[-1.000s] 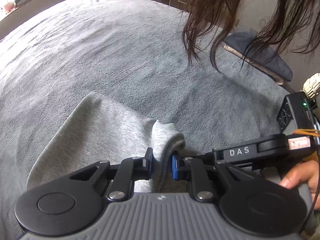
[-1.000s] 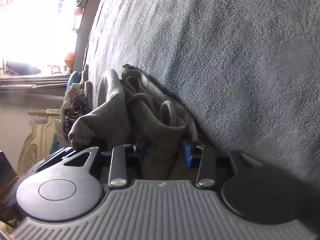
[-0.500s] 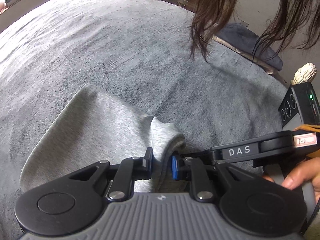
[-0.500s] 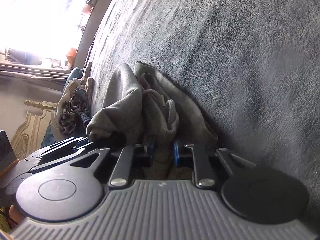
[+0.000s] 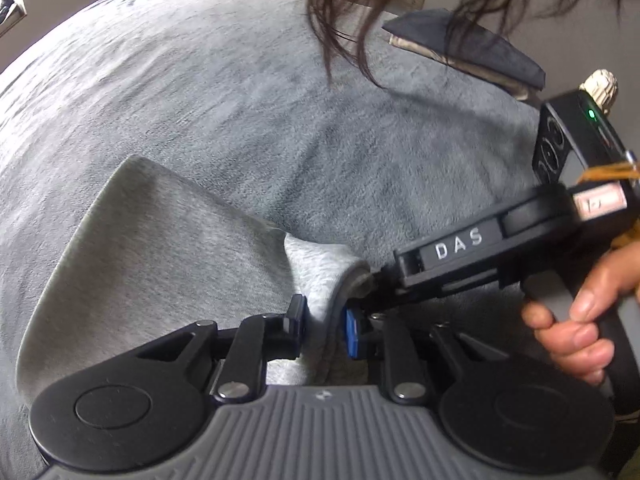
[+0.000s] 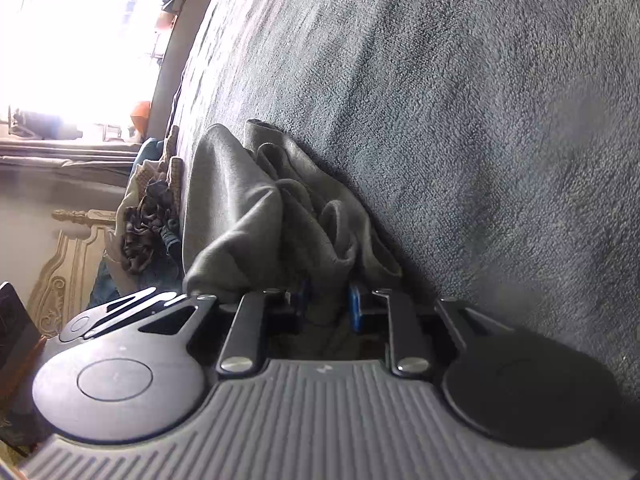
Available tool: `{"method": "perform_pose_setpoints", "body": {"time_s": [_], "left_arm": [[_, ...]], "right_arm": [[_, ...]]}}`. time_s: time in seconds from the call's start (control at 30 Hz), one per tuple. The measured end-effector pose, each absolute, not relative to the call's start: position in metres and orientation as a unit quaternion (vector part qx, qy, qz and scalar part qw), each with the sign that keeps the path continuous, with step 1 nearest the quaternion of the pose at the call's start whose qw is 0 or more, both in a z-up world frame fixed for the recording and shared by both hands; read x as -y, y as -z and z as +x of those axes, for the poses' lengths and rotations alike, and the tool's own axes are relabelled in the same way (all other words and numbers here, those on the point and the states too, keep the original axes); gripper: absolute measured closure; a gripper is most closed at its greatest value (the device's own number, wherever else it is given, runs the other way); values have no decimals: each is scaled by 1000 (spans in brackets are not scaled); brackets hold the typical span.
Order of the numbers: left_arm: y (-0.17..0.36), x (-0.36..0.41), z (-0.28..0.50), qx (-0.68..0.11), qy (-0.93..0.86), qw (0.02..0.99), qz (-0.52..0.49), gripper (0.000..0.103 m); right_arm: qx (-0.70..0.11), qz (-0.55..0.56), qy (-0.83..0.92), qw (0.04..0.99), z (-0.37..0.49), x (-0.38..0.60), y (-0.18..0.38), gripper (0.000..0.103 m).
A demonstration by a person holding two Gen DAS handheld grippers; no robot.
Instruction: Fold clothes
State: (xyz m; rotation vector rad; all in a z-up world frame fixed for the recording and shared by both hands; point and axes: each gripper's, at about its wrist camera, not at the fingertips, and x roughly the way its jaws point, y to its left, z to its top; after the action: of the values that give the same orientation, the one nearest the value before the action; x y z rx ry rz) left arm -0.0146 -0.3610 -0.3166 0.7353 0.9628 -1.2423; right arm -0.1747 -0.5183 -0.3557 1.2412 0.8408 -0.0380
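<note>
A light grey garment lies partly folded on the grey blanket of a bed. My left gripper has the garment's rolled edge between its blue pads, which press on the cloth while its jaws are opening slightly. My right gripper reaches in from the right, its tip at the same rolled edge, a hand on its handle. In the right wrist view the garment bunches in folds ahead of my right gripper, whose jaws are opening a little with cloth still pinched between them.
Dark hair hangs into the top of the left wrist view. A dark cushion lies at the bed's far right edge. A pile of other clothes sits beyond the garment, beside a carved headboard and a bright window.
The left gripper has sunk toward the bed with the garment edge. The right gripper has come closer to it. The right jaws narrowed onto the bunched cloth.
</note>
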Motion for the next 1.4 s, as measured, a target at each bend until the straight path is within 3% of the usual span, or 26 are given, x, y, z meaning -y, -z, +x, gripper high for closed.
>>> {"method": "perform_pose_setpoints", "body": {"time_s": [0.03, 0.1, 0.17, 0.47, 0.67, 0.93, 0.97, 1.03, 1.07, 1.1, 1.4], "left_arm": [[318, 361, -16, -422, 548, 645, 326, 79], [316, 362, -17, -424, 551, 637, 332, 60], [312, 360, -15, -436, 552, 628, 334, 47], [287, 332, 39, -530, 485, 647, 255, 41], [284, 329, 100, -538, 419, 701, 209, 41], [273, 344, 157, -520, 425, 723, 158, 36], [273, 347, 163, -524, 429, 721, 146, 34], [273, 352, 174, -536, 437, 712, 118, 34], [275, 354, 178, -541, 442, 708, 104, 34], [276, 356, 182, -546, 447, 702, 90, 34], [290, 371, 181, -576, 492, 650, 60, 31]], "right_arm": [[-384, 565, 15, 730, -174, 519, 356, 83], [-389, 569, 11, 724, -169, 518, 356, 80], [-395, 572, 6, 719, -170, 525, 354, 80], [-397, 523, 13, 754, -171, 576, 321, 75], [-373, 473, -82, 794, -84, 571, 315, 74], [-370, 421, -173, 810, 8, 545, 323, 61], [-369, 412, -179, 814, 9, 542, 322, 62], [-363, 392, -187, 824, 8, 537, 317, 73], [-359, 385, -191, 828, 5, 536, 313, 85], [-354, 377, -197, 832, 1, 535, 309, 87], [-333, 302, -235, 862, -32, 511, 277, 91]]}}
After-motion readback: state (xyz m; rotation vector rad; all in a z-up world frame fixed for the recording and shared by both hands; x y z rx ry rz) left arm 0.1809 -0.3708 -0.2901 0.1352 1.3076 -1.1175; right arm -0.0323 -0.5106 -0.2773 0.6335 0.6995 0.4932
